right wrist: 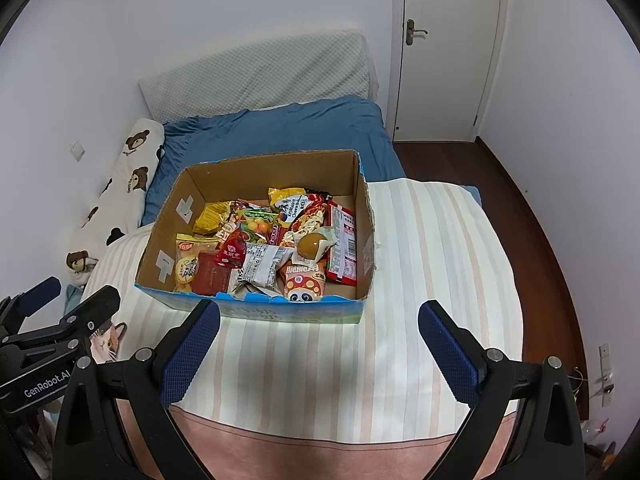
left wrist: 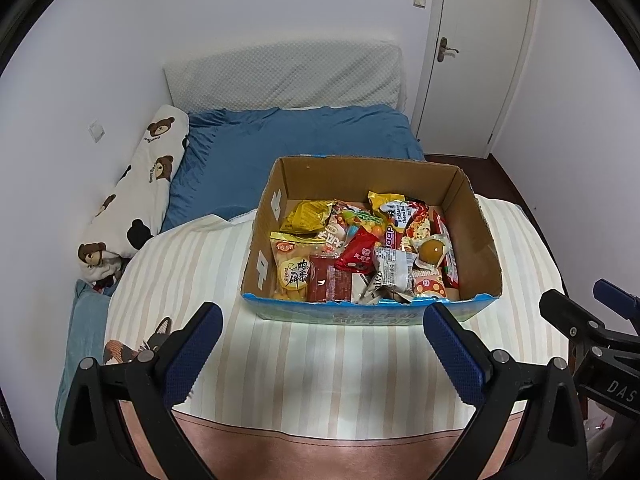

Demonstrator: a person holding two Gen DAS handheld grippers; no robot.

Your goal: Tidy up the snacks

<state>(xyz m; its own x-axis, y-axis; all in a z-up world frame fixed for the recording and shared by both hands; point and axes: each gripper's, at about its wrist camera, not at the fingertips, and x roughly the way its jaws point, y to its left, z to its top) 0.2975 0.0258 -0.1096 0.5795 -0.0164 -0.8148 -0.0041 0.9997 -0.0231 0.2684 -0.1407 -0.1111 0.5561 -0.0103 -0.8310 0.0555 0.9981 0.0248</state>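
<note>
An open cardboard box (left wrist: 476,216) (right wrist: 362,208) sits on the striped bedcover (left wrist: 320,360) (right wrist: 432,280), holding several snack packets: a yellow biscuit bag (left wrist: 290,268) (right wrist: 188,266), a red packet (left wrist: 358,254) (right wrist: 232,250), a grey wrapper (left wrist: 394,270) (right wrist: 264,262) and a round brown sweet (left wrist: 432,249) (right wrist: 310,245). My left gripper (left wrist: 322,354) hangs open just short of the box's near wall, nothing between its blue pads. My right gripper (right wrist: 320,354) is likewise open and empty before the box. Each gripper shows at the edge of the other's view.
Beyond the box lie a blue blanket (left wrist: 288,148) (right wrist: 280,132), a bear-print pillow (left wrist: 136,192) (right wrist: 120,184) along the left wall and a white headboard cushion (left wrist: 288,76). A shut white door (left wrist: 476,48) (right wrist: 444,48) and dark wood floor (right wrist: 532,216) are on the right.
</note>
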